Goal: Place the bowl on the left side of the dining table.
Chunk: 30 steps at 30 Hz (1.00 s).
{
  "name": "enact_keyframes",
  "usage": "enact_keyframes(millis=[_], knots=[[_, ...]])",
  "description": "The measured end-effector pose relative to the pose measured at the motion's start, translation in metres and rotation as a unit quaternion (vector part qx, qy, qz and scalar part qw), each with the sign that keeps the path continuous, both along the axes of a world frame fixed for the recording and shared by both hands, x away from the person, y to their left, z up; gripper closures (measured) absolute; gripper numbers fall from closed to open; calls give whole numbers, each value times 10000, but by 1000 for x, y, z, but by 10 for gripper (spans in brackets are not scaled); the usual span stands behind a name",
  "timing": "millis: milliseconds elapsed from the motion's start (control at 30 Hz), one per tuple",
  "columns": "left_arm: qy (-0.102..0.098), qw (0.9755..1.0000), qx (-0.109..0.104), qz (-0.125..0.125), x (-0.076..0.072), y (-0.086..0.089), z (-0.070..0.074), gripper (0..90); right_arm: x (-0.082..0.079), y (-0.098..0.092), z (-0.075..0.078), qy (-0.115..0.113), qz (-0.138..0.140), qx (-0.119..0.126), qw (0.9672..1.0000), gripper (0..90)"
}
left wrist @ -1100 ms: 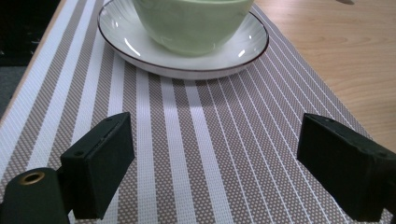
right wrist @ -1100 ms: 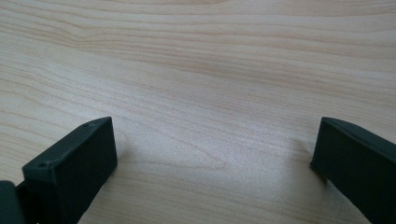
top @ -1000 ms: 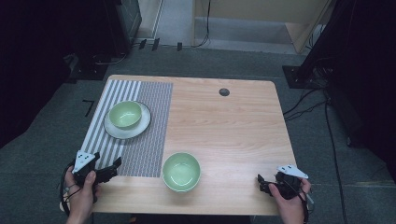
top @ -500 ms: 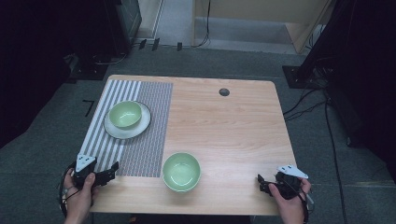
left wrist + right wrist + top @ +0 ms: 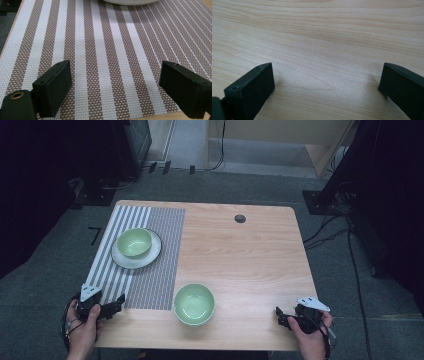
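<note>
A green bowl (image 5: 194, 303) stands on the bare wood near the table's front edge. A second green bowl (image 5: 134, 242) sits on a white plate (image 5: 148, 258) on the striped placemat (image 5: 150, 280). My left gripper (image 5: 119, 303) rests at the mat's front left corner, open, with nothing between its jaws; in the left gripper view the left gripper (image 5: 115, 85) hangs over the mat's weave (image 5: 105, 50), and the plate's rim (image 5: 130, 2) shows at the top. My right gripper (image 5: 280, 316) lies at the front right edge, open and empty, low over bare wood (image 5: 322, 45).
The wooden table (image 5: 250, 255) has a dark round grommet (image 5: 240, 218) near its far edge. Grey floor surrounds the table, with cables (image 5: 330, 235) and dark stands at the right and back.
The left hand has drawn its gripper slightly back towards the table's front edge. The right gripper and both bowls are unchanged.
</note>
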<state>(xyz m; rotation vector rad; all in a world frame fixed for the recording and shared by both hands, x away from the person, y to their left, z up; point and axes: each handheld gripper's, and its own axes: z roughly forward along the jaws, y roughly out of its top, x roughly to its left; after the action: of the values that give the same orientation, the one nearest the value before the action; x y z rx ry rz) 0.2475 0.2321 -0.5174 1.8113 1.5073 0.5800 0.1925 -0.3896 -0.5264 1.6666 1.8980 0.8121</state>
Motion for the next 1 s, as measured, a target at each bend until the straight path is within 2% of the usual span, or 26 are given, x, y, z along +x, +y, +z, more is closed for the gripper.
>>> enact_keyframes(millis=[200,467,1000], knots=[[15,9999,110,-3,0,-2,0,103,0,0,0,0,0,-1,10000,0],[41,9992,390,-12,1,-7,-1,102,0,0,0,1,0,0,10000,0],[53,9989,466,-7,1,-9,-1,102,0,0,0,0,0,0,10000,0]])
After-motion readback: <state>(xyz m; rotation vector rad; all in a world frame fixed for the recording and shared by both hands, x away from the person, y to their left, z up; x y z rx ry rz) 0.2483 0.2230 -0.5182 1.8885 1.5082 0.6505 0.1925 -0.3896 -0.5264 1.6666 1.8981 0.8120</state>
